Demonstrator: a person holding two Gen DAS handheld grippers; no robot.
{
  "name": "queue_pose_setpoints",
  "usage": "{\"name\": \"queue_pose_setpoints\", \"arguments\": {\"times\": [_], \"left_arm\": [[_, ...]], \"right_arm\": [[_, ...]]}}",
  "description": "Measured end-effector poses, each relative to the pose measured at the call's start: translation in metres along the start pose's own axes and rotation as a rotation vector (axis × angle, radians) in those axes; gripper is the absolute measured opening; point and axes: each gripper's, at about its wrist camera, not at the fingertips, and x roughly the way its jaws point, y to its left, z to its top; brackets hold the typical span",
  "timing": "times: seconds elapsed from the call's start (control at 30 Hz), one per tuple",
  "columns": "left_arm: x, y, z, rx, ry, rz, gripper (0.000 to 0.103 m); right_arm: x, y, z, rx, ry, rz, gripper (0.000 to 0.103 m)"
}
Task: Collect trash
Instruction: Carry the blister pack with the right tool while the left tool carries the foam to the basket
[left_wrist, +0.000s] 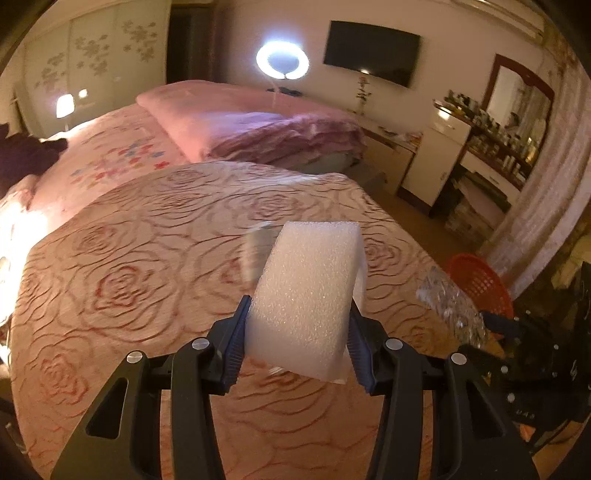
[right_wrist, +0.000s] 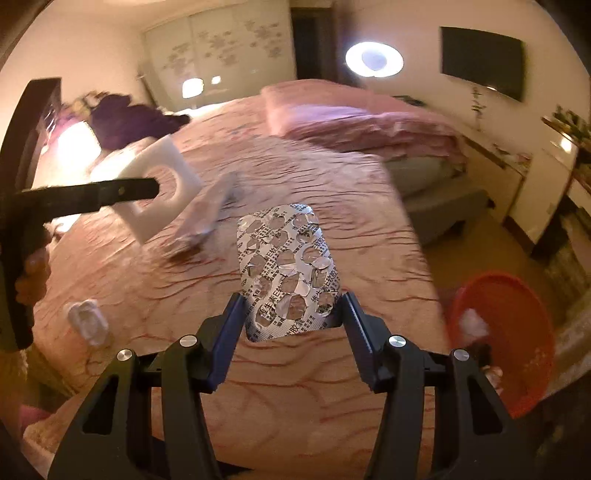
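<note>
Clamping a white foam block (left_wrist: 308, 295) between its blue pads, the left gripper (left_wrist: 297, 345) hangs above a rose-patterned bedspread (left_wrist: 147, 258); the block's far side is hidden behind its own bulk. Beyond the block, a clear wrapper (left_wrist: 255, 251) is smeared by blur and hard to identify. Meanwhile the right gripper (right_wrist: 293, 325) pinches a used foil blister pack (right_wrist: 291, 266) by its lower edge, its print too small to read. Right of those fingers, an orange basket (right_wrist: 517, 369) is cut off by the frame, a white wad (right_wrist: 472, 325) inside. Left of them, a small white plastic piece (right_wrist: 86, 321) lies on the bedspread.
</note>
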Motion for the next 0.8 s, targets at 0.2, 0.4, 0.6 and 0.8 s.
{"name": "queue_pose_setpoints", "arguments": {"times": [0.2, 0.4, 0.6, 0.8], "left_arm": [[0.018, -0.037, 0.014, 0.039, 0.021, -0.044, 0.046], [0.038, -0.083, 0.023, 0.094, 0.053, -0.092, 0.046], [0.055, -0.125, 0.03, 0.156, 0.077, -0.134, 0.046], [0.076, -0.162, 0.037, 0.18, 0.101, -0.167, 0.046]], "right_arm": [[-0.015, -0.044, -0.004, 0.083, -0.025, -0.077, 0.052], [-0.028, -0.084, -0.01, 0.145, -0.042, -0.162, 0.052], [-0.038, -0.119, -0.018, 0.199, -0.052, -0.239, 0.052], [-0.047, -0.153, -0.032, 0.267, -0.06, -0.306, 0.053]]}}
